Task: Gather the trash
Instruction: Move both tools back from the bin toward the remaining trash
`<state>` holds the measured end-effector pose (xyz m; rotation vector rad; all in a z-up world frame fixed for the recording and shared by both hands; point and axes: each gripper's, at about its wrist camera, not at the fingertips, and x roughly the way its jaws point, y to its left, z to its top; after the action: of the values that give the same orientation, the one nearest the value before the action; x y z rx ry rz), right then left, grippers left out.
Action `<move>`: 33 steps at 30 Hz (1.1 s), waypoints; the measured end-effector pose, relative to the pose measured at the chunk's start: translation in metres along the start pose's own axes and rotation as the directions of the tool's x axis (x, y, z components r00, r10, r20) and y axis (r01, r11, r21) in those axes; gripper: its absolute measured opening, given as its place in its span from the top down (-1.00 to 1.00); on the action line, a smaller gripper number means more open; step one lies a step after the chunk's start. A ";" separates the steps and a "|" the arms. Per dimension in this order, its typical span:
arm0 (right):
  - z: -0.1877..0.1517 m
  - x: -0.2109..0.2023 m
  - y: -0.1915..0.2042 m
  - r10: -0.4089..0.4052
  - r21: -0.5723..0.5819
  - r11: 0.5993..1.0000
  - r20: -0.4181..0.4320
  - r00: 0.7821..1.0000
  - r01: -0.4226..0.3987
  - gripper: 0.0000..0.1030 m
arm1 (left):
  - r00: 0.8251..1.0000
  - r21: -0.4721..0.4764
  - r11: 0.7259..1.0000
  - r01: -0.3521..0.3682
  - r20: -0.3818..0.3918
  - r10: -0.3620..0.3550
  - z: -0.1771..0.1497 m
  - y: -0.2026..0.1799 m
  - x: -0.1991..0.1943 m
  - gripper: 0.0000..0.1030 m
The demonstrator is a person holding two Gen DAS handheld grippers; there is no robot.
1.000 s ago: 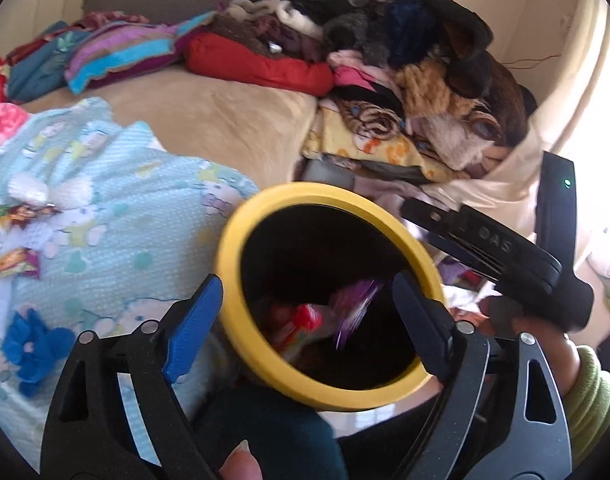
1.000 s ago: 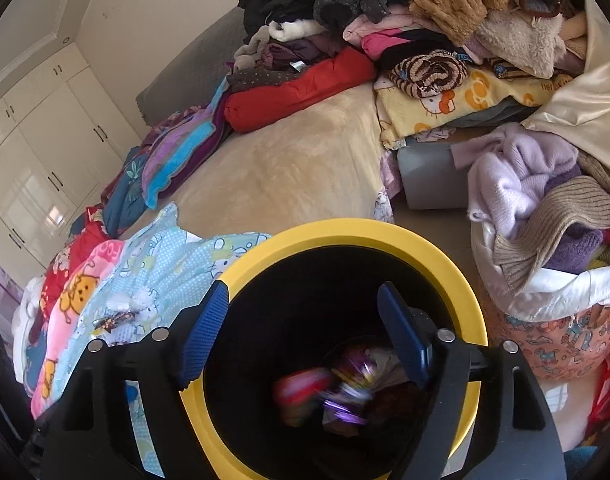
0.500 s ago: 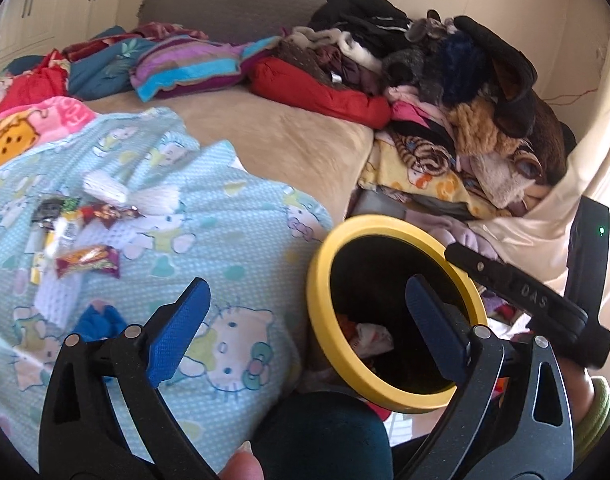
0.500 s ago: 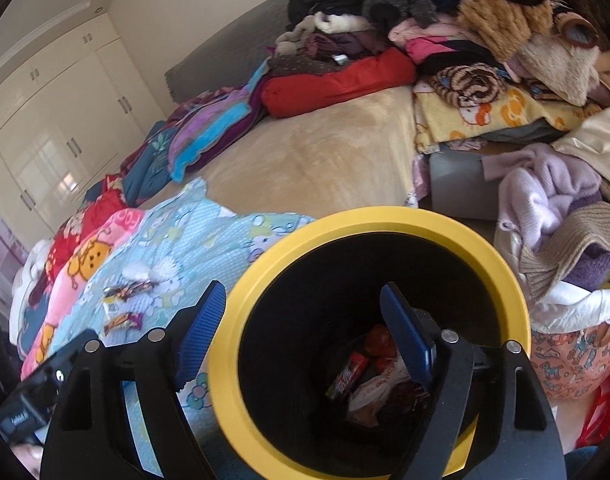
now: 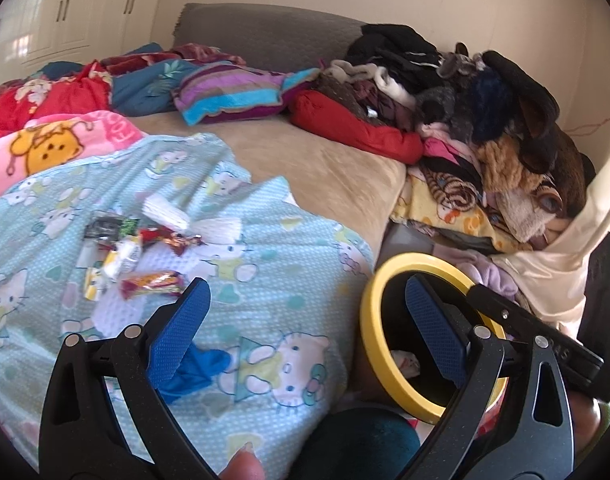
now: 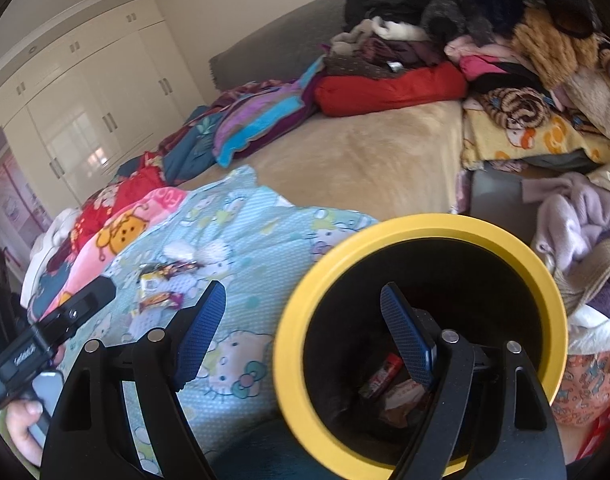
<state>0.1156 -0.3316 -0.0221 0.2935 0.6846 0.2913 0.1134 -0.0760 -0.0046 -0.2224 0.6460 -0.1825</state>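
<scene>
Several snack wrappers (image 5: 153, 282) and white tissues (image 5: 165, 212) lie on a light blue cartoon-cat blanket (image 5: 273, 280) spread over the bed. A crumpled blue piece (image 5: 201, 364) lies just under my left gripper (image 5: 305, 292), which hangs open and empty above the blanket. A black bin with a yellow rim (image 6: 425, 226) stands beside the bed, with wrappers (image 6: 385, 376) at its bottom. My right gripper (image 6: 303, 292) is open and empty, its right finger over the bin's mouth. The same wrappers (image 6: 161, 300) show left of it.
A tall heap of clothes (image 5: 485, 120) fills the bed's far right corner, with folded blankets (image 5: 233, 92) along the grey headboard. A basket of laundry (image 6: 585, 240) sits right of the bin (image 5: 421, 261). White wardrobes (image 6: 85, 112) line the left wall. A knee (image 5: 357, 440) is below.
Both views have swung left, from looking into the bin to looking over the blanket with the wrappers. Wrappers that were falling now rest in the bin. The left jaws widened slightly.
</scene>
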 end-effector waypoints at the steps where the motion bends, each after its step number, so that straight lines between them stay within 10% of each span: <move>1: -0.001 0.001 0.003 0.005 -0.007 1.000 -0.001 1.000 -0.005 -0.51 | 1.000 -0.006 1.000 -0.004 0.003 0.004 0.000 0.002 -0.001 -0.74; 33: -0.031 0.049 0.132 0.130 -0.279 0.946 -0.144 0.981 -0.166 -0.54 | 0.984 -0.254 0.954 -0.161 0.030 0.174 -0.005 0.129 -0.028 -0.74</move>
<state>0.1098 -0.1875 -0.0257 0.0458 0.7333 0.5521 0.1011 0.0537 -0.0265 -0.4135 0.6321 0.0697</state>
